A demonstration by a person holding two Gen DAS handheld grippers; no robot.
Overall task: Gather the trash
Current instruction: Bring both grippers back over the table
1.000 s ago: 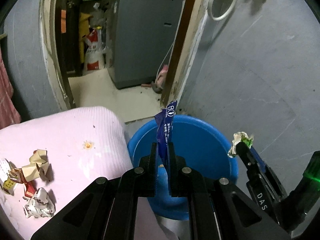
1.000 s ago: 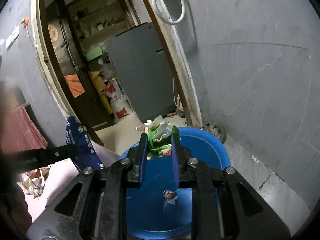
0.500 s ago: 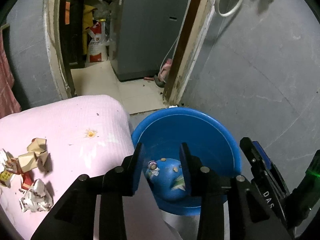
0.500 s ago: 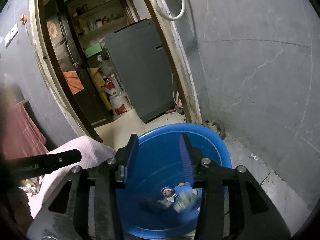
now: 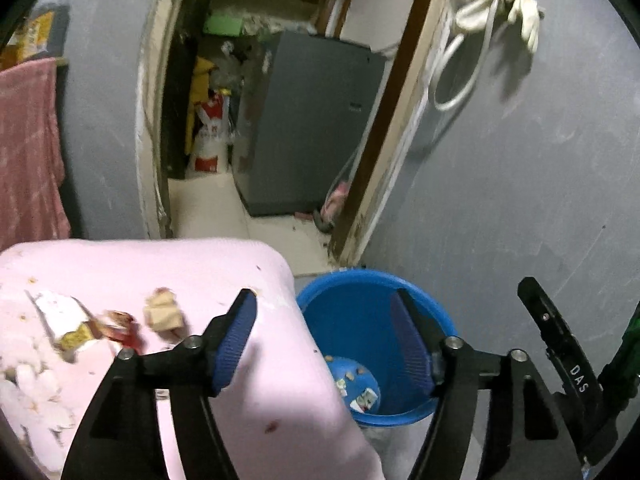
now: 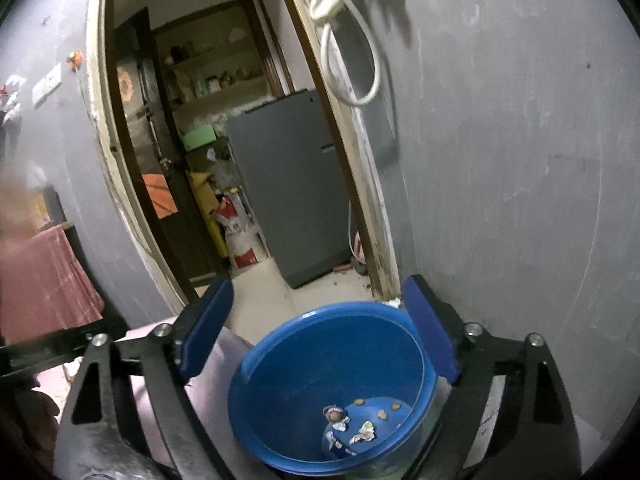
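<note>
A blue plastic basin stands on the floor beside a pink cloth-covered surface; it also shows in the right wrist view. Several scraps of trash lie on its bottom. More crumpled paper and wrappers lie on the pink cloth at the left. My left gripper is wide open and empty, over the cloth's edge and the basin. My right gripper is wide open and empty above the basin; one of its fingers shows in the left wrist view.
A grey wall rises right behind the basin. A doorway with a brown frame opens onto a room with a grey appliance and bags. A white hose hangs on the wall. A red towel hangs at the left.
Both grippers opened and dropped their trash into the basin: the left let go of a blue wrapper, the right a green-and-white wad. Both then rose and opened wider; the left swung left.
</note>
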